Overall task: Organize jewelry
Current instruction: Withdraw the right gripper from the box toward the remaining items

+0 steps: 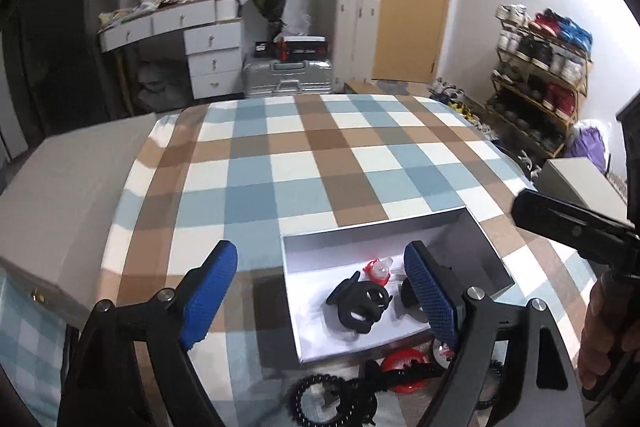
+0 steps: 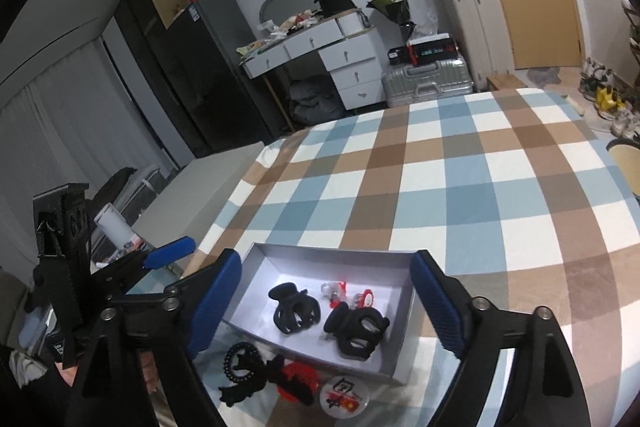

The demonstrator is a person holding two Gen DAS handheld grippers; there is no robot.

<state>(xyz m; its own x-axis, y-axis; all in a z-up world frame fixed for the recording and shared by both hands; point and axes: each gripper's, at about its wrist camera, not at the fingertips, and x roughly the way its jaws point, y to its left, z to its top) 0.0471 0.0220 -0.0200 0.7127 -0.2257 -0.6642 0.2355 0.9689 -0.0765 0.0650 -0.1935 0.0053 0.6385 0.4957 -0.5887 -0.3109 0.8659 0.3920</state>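
Two black claw clips (image 2: 296, 309) boxed

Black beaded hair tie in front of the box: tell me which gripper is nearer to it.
Left, probably. The hair tie lies low between the left gripper's open fingers; the right gripper, also open, is centred over the grey box beyond it.

Second black hair claw (image 1: 408, 301) mostly hidden behind blue finger pad (image 1: 430, 301) in left view. Round badge (image 1: 440, 351) barely showing past same pad. Black beaded ring (image 1: 320, 399) cut off at near edge, blurred.
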